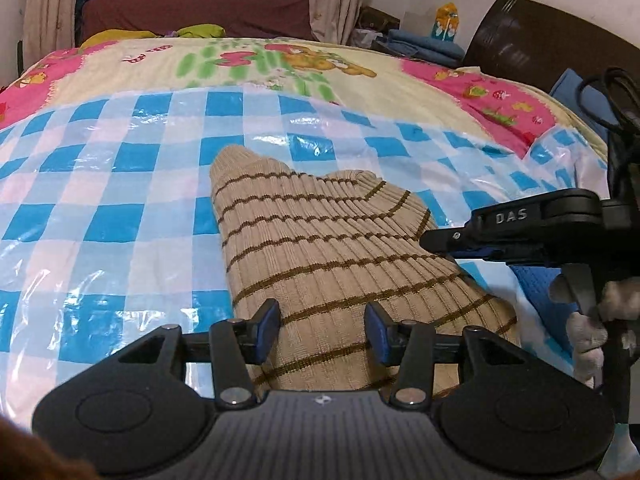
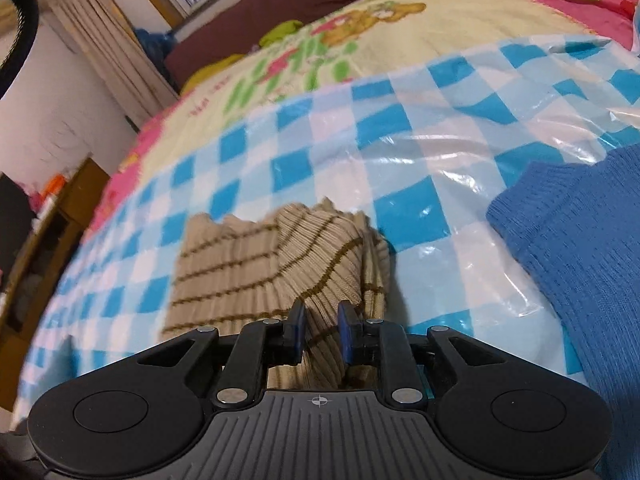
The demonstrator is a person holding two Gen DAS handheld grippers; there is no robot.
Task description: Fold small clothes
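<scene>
Left wrist view. The left tool [image 1: 322, 330] stands spread part way, blue pads on either side of the near end of the beige striped knit garment [image 1: 320, 248]. The knit passes between the pads, but a gap shows beside each; neither pad presses the cloth. The garment lies on the blue-and-white checked plastic sheet [image 1: 100, 200], narrowing toward its far end. The sheet covers the near part of the bed; the cartoon-print bedspread [image 1: 248, 60] shows beyond the garment. To the right of the garment, the right tool [image 1: 448, 240] reaches in from the side, its tip at the garment's right edge; from here I cannot tell whether it grips. Behind that tool, a blue knit garment [image 1: 536, 292] lies on the sheet, partly hidden. A person's light-gloved hand [image 1: 588, 332] shows at the right edge.

Right wrist view (some motion blur). The right tool [image 2: 321, 330] is drawn narrow, with a raised fold of the beige striped knit garment [image 2: 280, 264] bunched between its blue pads; the pads pinch that fold. The rest of the garment lies flat to the left of the fold on the checked plastic sheet [image 2: 400, 140]. The blue knit garment [image 2: 580, 248] lies right of the beige one, apart from it, with bare sheet between them.
</scene>
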